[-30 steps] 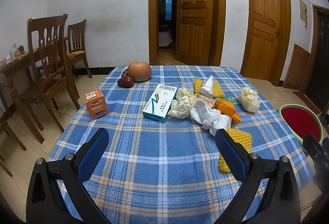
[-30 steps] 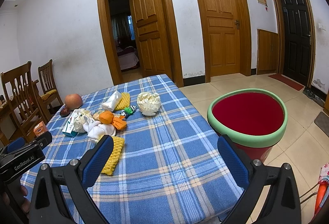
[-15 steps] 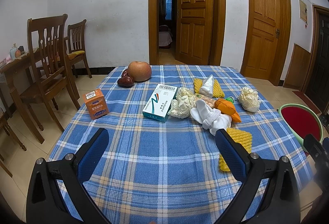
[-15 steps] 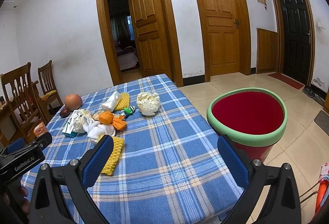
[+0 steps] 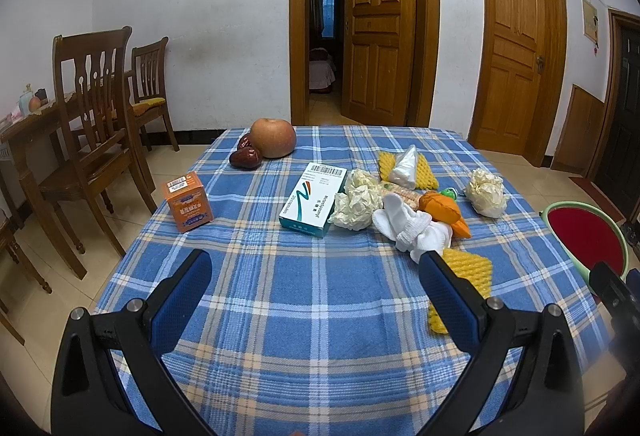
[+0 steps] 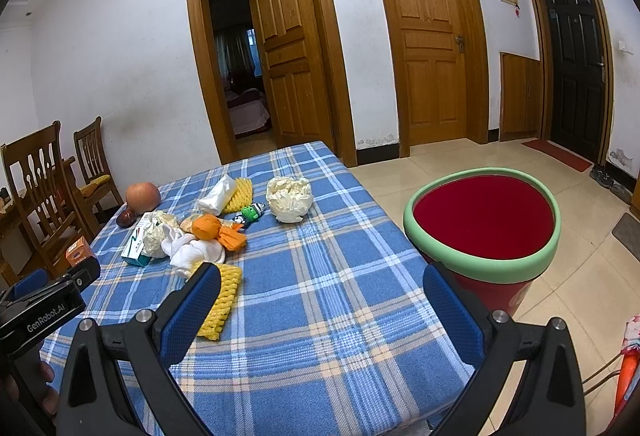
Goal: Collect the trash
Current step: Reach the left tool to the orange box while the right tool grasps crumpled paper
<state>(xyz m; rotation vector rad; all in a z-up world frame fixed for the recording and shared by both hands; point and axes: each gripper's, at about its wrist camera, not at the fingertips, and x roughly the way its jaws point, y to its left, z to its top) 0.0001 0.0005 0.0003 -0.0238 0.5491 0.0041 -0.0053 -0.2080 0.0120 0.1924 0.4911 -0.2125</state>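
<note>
On the blue plaid tablecloth (image 5: 304, 300) lie two crumpled paper wads (image 5: 357, 201) (image 5: 485, 192), yellow foam fruit nets (image 5: 466, 272) (image 6: 222, 296), a plastic wrapper (image 5: 405, 166), a white sock (image 5: 412, 230), an orange carrot toy (image 5: 442, 208), a teal-and-white medicine box (image 5: 314, 199) and an orange box (image 5: 187, 202). A red bin with a green rim (image 6: 484, 224) stands on the floor right of the table. My left gripper (image 5: 314, 288) hovers open over the near table edge. My right gripper (image 6: 320, 300) is open too, above the table's right corner beside the bin.
An apple (image 5: 273, 137) and dark red dates (image 5: 245, 157) sit at the table's far left. Wooden chairs (image 5: 94, 140) stand to the left. The left gripper's body (image 6: 44, 308) shows at the right wrist view's left edge. Tiled floor surrounds the bin.
</note>
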